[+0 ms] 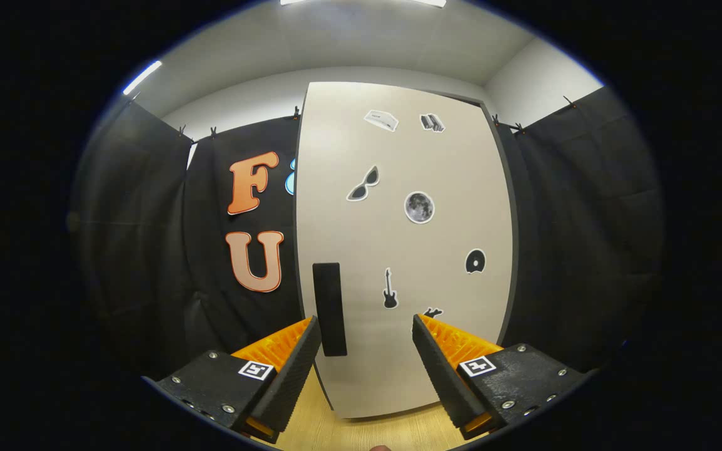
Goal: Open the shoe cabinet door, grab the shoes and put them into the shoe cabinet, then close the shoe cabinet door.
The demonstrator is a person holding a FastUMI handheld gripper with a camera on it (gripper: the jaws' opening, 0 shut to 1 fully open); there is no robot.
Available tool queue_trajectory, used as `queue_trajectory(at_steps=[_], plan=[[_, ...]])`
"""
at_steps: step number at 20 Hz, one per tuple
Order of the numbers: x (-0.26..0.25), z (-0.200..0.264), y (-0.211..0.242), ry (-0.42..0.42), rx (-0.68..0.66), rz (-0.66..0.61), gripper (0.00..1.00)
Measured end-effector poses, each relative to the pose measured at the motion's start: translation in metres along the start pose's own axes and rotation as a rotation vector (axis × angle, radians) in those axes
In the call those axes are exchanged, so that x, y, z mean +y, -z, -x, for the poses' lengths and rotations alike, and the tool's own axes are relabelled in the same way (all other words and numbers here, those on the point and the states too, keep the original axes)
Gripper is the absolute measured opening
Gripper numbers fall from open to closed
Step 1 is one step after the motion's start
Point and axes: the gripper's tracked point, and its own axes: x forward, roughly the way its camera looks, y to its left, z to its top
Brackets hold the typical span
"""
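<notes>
1. The tool (366, 332) is spread apart, gripping nothing.
2. The closed door (398, 250) stands just ahead, its handle (329, 309) beside the left finger.
3. Risk: the handle sits off-centre, so closing now could miss it.

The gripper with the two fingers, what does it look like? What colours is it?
The gripper has two fingers, spread open. Each has a black ribbed pad on its inner face and a bright orange ridged body behind. Farther back sit flat black plates with small silver screws. Each plate carries a little white square sticker with a black pattern. No cables can be seen.
</notes>
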Motion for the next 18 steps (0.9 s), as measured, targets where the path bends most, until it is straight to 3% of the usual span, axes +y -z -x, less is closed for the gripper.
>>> queue_trajectory(at_steps=[18], plan=[[-0.062, 0.093, -0.006, -0.029, 0.031, -0.023, 0.93]])
